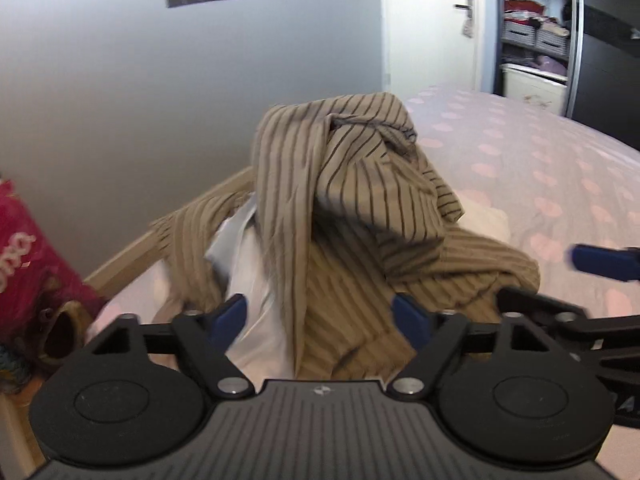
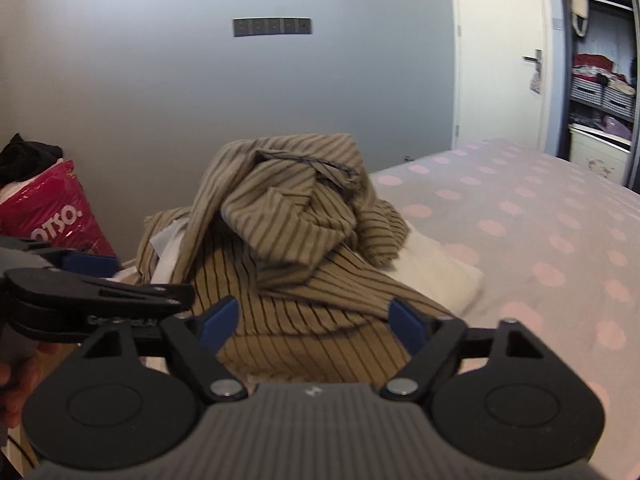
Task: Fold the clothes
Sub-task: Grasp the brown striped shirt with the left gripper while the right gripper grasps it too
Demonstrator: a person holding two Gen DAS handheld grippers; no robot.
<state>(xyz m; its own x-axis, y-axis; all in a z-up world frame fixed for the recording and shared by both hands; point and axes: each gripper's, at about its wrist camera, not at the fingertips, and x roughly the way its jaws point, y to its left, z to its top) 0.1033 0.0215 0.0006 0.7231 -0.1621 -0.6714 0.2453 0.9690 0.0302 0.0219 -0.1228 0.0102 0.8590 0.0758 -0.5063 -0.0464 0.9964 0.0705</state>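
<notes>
Striped tan garment (image 2: 296, 240): one, crumpled in a heap on the near corner of the bed (image 2: 540, 216), over one white pillow (image 2: 436, 272). Not folded.

Left gripper (image 1: 320, 316), right gripper (image 2: 316, 320): two, both wide open, holding nothing, poised just short of the heap.

I judge the garment needs an edge gripped and spread flat.

Red bag (image 2: 52, 208): one, left of the bed.

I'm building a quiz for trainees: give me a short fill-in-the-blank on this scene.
1. The crumpled shirt is tan with dark ____.
2. The bedsheet is dotted with ____ spots.
3. The left gripper and right gripper are both ____.
4. The bag by the wall is ____.

Missing words: stripes; pink; open; red
</notes>
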